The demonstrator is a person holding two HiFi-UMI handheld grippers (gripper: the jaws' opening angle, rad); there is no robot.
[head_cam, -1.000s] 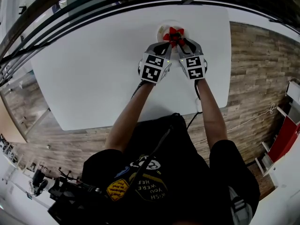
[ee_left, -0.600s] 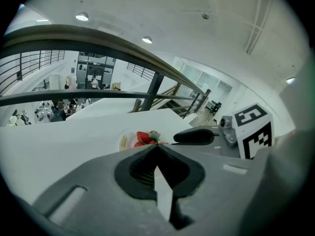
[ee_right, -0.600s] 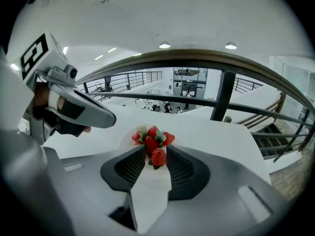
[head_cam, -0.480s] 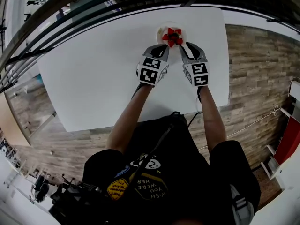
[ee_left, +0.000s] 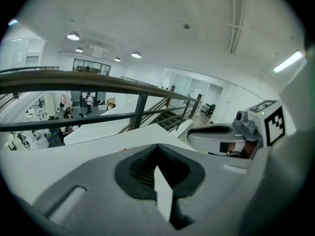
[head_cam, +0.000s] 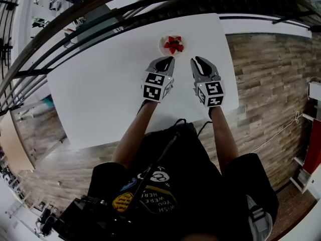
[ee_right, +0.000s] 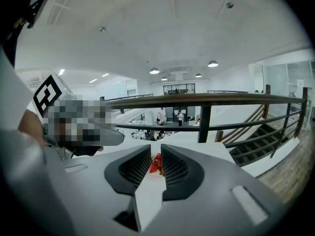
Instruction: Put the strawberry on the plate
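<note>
The strawberry (head_cam: 173,43) looks to me like a light, soft thing that would bruise or slip under a hard pinch. If I had to take it again, I would close gently across its red sides, below the green top. It lies on the small white plate (head_cam: 161,44), which stands close to the far edge of the table (head_cam: 100,84). The plate holds nothing else that I can see, so the task looks done. My left gripper (head_cam: 167,62) has its jaws together and empty. My right gripper (head_cam: 196,63) has just been closing to a narrow gap with nothing between the pads; the strawberry only shows through that gap, well beyond. Both hang apart from the plate, on its near side.
</note>
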